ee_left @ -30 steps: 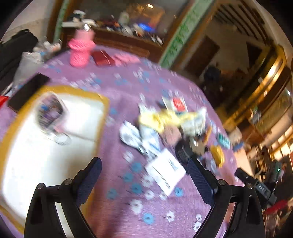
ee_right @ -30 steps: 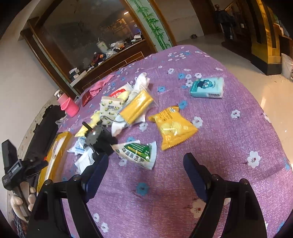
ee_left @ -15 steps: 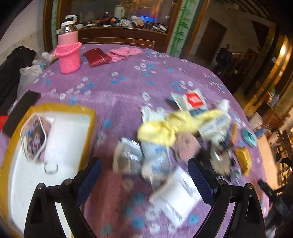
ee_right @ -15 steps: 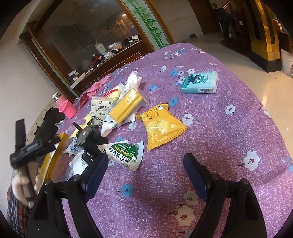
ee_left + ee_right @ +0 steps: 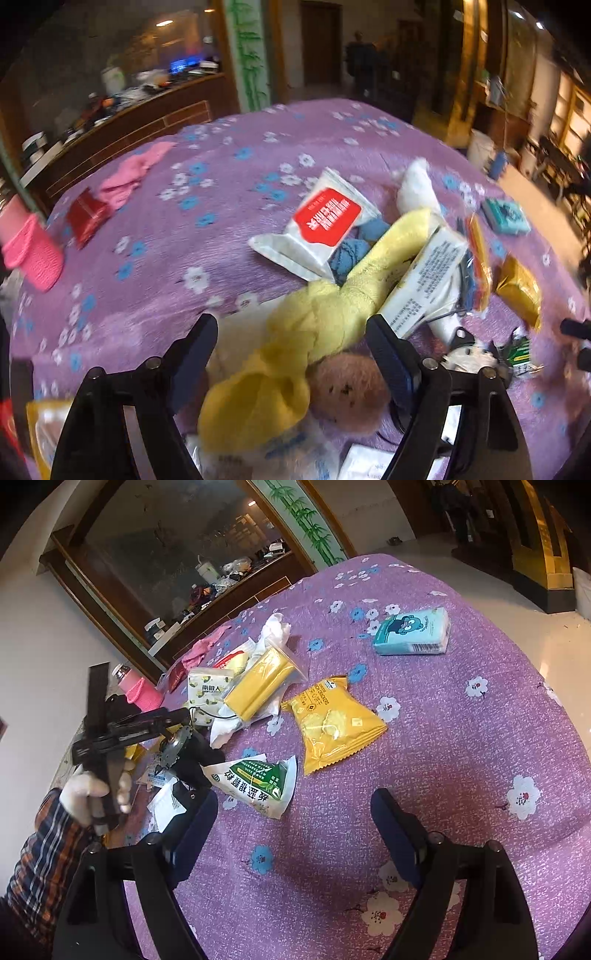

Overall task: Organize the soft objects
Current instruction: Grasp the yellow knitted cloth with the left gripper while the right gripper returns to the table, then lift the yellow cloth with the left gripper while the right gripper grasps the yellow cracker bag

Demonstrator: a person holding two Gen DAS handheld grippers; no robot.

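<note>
My left gripper [image 5: 291, 343] is open, its jaws on either side of a long yellow plush toy [image 5: 321, 317] in the pile on the purple flowered cloth [image 5: 221, 229]. A small brown fuzzy toy [image 5: 347, 391] lies just right of it. A white pack with a red label [image 5: 317, 225], a blue knit piece [image 5: 347, 254] and a white tissue pack [image 5: 424, 280] lie around the plush. My right gripper [image 5: 295, 812] is open and empty above bare cloth [image 5: 443, 738], near a green-white snack bag [image 5: 255, 779] and a yellow snack bag [image 5: 332, 723]. The left gripper also shows in the right wrist view [image 5: 110, 731].
A teal tissue pack [image 5: 413, 631] lies far right. A yellow roll in a clear bag [image 5: 258, 686] and a flowered tissue pack [image 5: 207, 694] sit mid-pile. A pink cup [image 5: 140, 690], pink cloth [image 5: 136, 173] and red wallet [image 5: 88, 218] lie at the far edge.
My left gripper has swung away from the white tray and moved in low over the pile, closing on the yellow plush. My right gripper has drifted slightly and stays open.
</note>
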